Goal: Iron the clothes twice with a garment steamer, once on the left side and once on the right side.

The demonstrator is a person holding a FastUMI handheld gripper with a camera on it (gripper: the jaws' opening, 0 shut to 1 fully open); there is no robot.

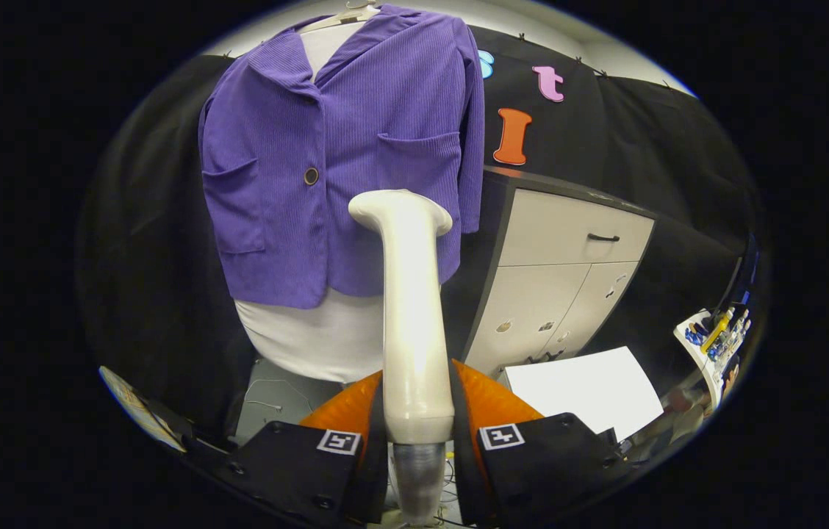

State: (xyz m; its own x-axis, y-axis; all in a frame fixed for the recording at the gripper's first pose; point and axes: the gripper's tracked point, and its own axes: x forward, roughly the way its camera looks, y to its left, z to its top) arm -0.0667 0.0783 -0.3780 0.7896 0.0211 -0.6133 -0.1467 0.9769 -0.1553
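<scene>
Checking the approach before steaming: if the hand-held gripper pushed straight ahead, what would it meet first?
Probably the purple jacket: the hand-held gripper, shut on the steamer, aims its head at the jacket's lower front. Depth is unclear.

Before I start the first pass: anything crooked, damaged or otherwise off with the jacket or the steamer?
Nothing stands out. The purple jacket hangs fairly straight over a white form, one button fastened, no visible damage. The gripper is shut on the steamer, which stands upright between the fingers, its head in front of the jacket's lower hem.
</scene>
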